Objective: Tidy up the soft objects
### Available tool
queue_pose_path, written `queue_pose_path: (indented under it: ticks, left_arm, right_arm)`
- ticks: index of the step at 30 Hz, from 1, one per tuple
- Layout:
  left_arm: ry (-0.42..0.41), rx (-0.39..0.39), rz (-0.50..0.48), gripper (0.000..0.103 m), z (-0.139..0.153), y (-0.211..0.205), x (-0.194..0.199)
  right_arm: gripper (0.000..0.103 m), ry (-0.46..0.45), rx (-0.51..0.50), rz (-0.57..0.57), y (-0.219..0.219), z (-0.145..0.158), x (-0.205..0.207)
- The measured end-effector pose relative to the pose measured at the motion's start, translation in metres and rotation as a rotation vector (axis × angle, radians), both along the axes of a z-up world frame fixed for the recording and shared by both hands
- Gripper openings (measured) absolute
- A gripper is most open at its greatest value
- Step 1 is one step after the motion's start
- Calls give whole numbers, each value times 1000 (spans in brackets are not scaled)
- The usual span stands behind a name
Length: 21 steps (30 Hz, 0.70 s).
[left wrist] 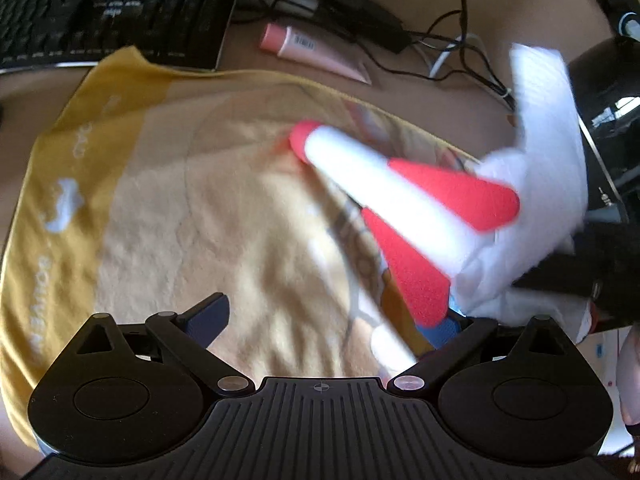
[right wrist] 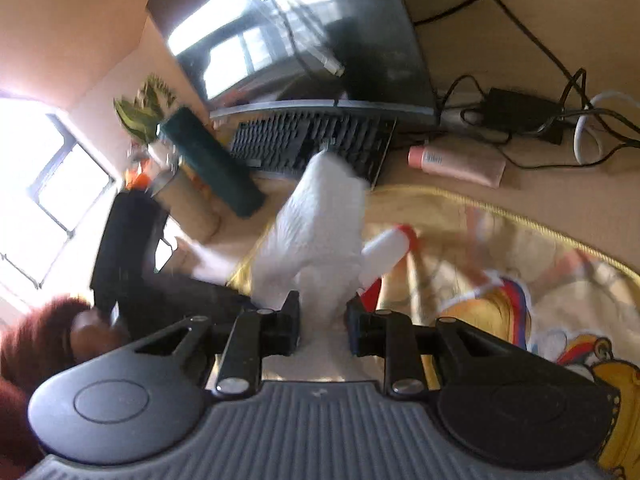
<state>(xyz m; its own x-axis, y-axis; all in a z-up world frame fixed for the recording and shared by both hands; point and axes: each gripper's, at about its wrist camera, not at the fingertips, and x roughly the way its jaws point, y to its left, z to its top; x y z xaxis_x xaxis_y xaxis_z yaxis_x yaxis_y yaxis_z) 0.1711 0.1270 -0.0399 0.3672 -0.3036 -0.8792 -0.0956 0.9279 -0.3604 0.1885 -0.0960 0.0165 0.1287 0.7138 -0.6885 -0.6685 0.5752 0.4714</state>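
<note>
Right gripper (right wrist: 323, 322): your jaws are closed most of the way onto a white cloth (right wrist: 316, 236). The fabric is pinched between the two fingers and stands up and away from them, toward the keyboard (right wrist: 308, 144).

Left gripper (left wrist: 328, 320): your jaws are spread wide and hold nothing. Only the yellow towel (left wrist: 192, 216) shows between the fingers.

White cloth, left wrist view: it sits at the right of the frame (left wrist: 536, 184), blurred, raised above the towel's right side.

Foam rocket (left wrist: 400, 208): white body, red nose and red fins. It lies slantwise over the towel with the nose toward the towel's middle and the tail end against the white cloth. You cannot tell whether it rests on the towel or is carried with the cloth. In the right wrist view it shows just right of the cloth (right wrist: 386, 252).

Yellow towel: spread flat on the desk (left wrist: 420, 92), with a darker yellow border and a cartoon print.

Behind the towel: the keyboard at its far edge, a pink tube (left wrist: 312, 54) lying on the desk just beyond it, and black cables (left wrist: 460, 52) with a power brick (right wrist: 520, 110) farther right.

Left edge, right wrist view: a dark green block (right wrist: 216, 164) and a black object beside it, both too blurred to identify.
</note>
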Motion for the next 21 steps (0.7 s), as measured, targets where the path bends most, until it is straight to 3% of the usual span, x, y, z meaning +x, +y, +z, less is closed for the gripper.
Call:
queue_pose_path:
  ticks: [2, 4, 8, 11, 15, 17, 18, 21]
  left_arm:
    - [47, 10, 4, 101, -12, 6, 1]
    - [34, 12, -10, 103, -15, 7, -5]
    - [46, 83, -38, 103, -18, 4, -18]
    - [63, 126, -59, 103, -20, 4, -31]
    - [88, 199, -62, 103, -16, 4, -55]
    - [103, 222, -67, 103, -16, 3, -64]
    - [117, 215, -63, 103, -15, 5, -66]
    - [101, 60, -5, 103, 3, 23, -68]
  right_arm:
    - [27, 78, -5, 3, -3, -18, 3]
    - [27, 159, -10, -3, -5, -36, -4]
    - [27, 203, -77, 54, 2, -67, -21]
    - [27, 229, -60, 85, 1, -72, -29]
    - [27, 196, -27, 56, -11, -56, -28]
    - [22, 148, -5, 50, -16, -40, -25]
    - [21, 105, 6, 41, -19, -27, -22]
    - [21, -1, 66, 18, -25, 10, -6]
